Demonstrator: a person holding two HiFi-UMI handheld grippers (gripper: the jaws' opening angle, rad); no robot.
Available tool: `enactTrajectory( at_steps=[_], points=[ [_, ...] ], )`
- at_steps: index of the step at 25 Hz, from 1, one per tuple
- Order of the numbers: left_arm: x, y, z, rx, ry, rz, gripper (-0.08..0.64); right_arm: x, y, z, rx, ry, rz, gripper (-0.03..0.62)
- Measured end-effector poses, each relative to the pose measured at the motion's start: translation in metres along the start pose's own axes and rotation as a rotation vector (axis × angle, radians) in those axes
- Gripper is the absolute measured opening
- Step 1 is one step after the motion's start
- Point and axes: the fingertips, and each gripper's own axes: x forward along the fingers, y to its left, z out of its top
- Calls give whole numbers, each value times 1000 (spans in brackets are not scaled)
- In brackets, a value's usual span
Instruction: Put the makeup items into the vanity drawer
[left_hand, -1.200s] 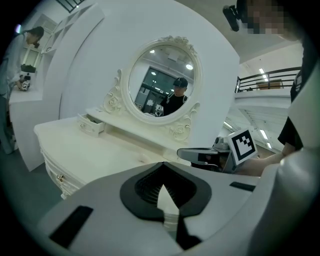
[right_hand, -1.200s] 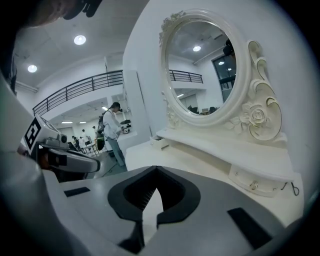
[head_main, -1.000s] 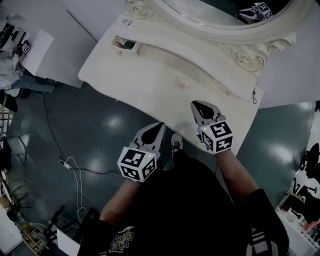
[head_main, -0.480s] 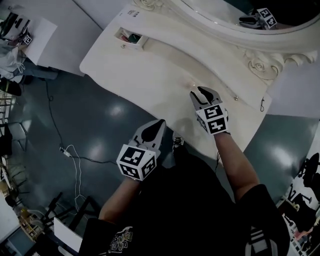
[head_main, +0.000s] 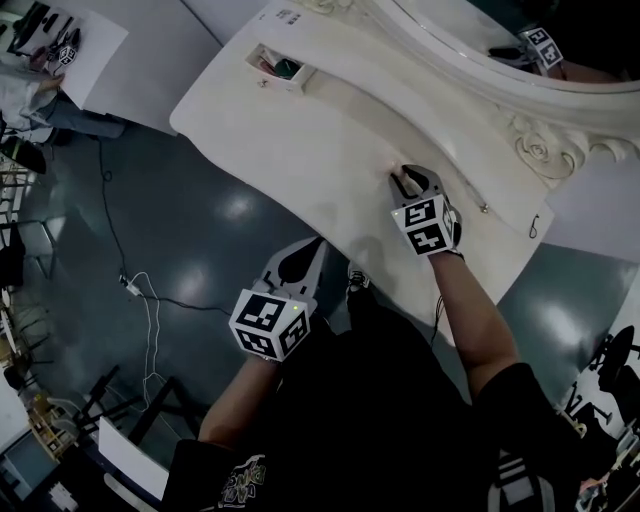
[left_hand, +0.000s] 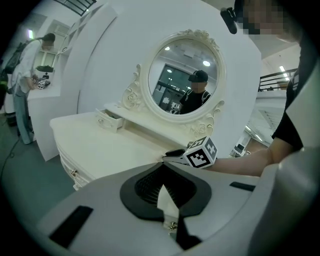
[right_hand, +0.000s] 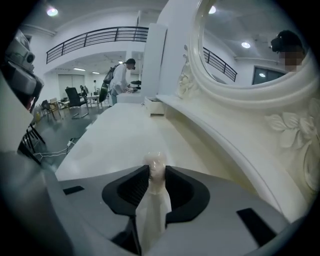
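My right gripper (head_main: 405, 179) rests low on the cream vanity top (head_main: 300, 150), jaws spread wide. In the right gripper view a small pale, translucent makeup item (right_hand: 155, 163) with a rounded end stands between the dark pads (right_hand: 131, 189); I see no squeeze on it. The little vanity drawer (head_main: 281, 67) is pulled open at the far left end of the upper shelf, with green and red things inside. My left gripper (head_main: 314, 246) hangs shut and empty over the floor, in front of the vanity's edge.
A big oval mirror (left_hand: 186, 76) in a carved cream frame rises behind the shelf. A cable (head_main: 140, 300) trails over the dark floor on the left. A person (left_hand: 26, 85) stands at a white counter further left.
My right gripper has travelled forward across the vanity top, and its jaws have gone from shut to wide apart around the pale item. The left gripper has hardly moved.
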Motion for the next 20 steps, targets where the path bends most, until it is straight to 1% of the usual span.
enactTrajectory(
  at_steps=[3, 7, 9, 12, 14, 20],
  points=[
    [-2, 2, 1, -6, -5, 6, 0, 2, 1, 1, 21, 4, -2, 103],
    [-3, 1, 4, -1, -13, 5, 0, -3, 2, 7, 128, -22, 15, 87],
    [-4, 1, 6, 2, -18, 5, 0, -10, 1, 14, 156, -49, 15, 86],
    [-5, -1, 10, 8, -30, 3, 0, -25, 2, 29, 195, -109, 25, 84],
    [-5, -2, 14, 11, -38, 3, 0, -39, 7, 44, 231, -160, 53, 84],
    [-16, -1, 37, 35, -83, 27, 0, -86, 42, 98, 265, -306, 151, 84]
  ],
)
